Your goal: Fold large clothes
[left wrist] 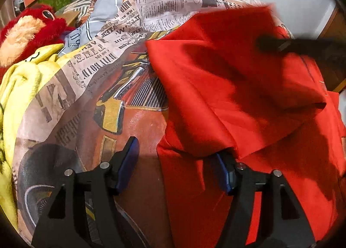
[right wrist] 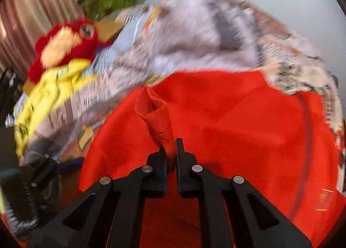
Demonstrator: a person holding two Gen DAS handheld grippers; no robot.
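A: The large red fabric garment (right wrist: 227,122) is pinched by your right hand-held gripper (right wrist: 170,150), fingers pressed together on a bunched, rolled-up edge.

B: And my left?

A: Your left hand-held gripper (left wrist: 177,161) is spread wide; one finger (left wrist: 129,157) sits bare over the bed, the other is tucked under a red flap, gripping nothing.

B: How far along am I?

A: Early, I'd judge. The garment lies loosely heaped on the newspaper-print bedsheet (left wrist: 129,20), with no neat fold showing. Most folding remains. Yellow fleece blanket (left wrist: 21,83) and red plush toy (left wrist: 26,29) lie well aside.
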